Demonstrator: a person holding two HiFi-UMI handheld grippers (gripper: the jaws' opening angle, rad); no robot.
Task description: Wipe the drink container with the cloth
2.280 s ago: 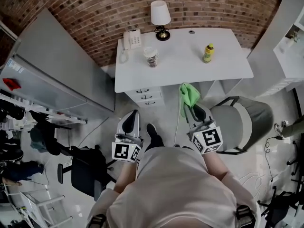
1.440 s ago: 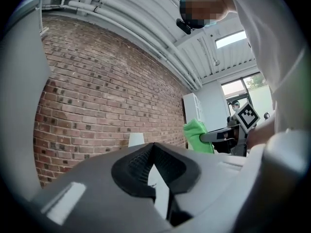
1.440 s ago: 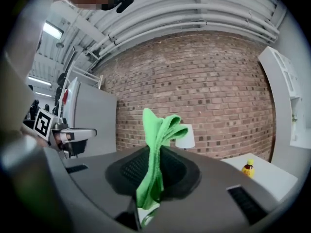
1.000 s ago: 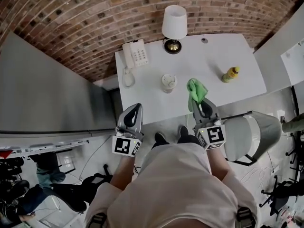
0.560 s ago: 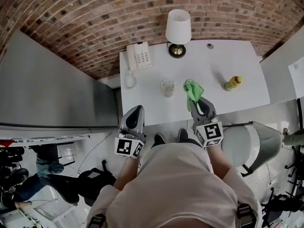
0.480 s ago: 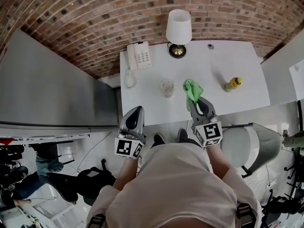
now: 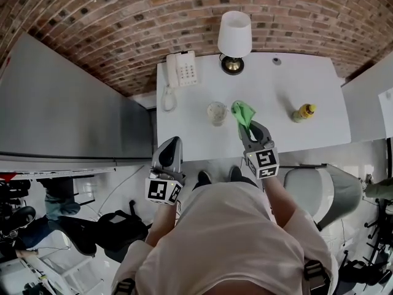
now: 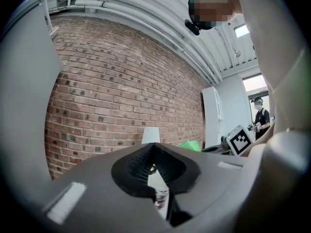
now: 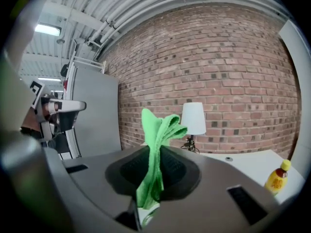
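Observation:
A clear lidded drink cup (image 7: 216, 112) stands upright in the middle of the white desk (image 7: 276, 140). It also shows through the jaws in the left gripper view as the cup (image 8: 159, 194). A yellow drink bottle (image 7: 303, 111) stands at the desk's right, and shows as the bottle (image 9: 276, 178) in the right gripper view. My right gripper (image 7: 250, 126) is shut on a green cloth (image 7: 243, 112), which hangs over the desk just right of the cup without touching it. The cloth (image 9: 158, 152) sticks up from the shut right gripper (image 9: 155, 149). My left gripper (image 7: 174, 142) is shut, holds nothing and sits before the desk's front edge.
A white-shaded lamp (image 7: 234, 34) and a white desk phone (image 7: 182, 69) stand at the desk's back, against the brick wall. A grey cabinet (image 7: 67, 109) lies to the left. A grey chair (image 7: 322, 186) sits at the right front.
The desk has come nearer as the person stepped up to it. The right gripper has carried the cloth forward over the desk, closer to the cup. The left gripper has hardly moved.

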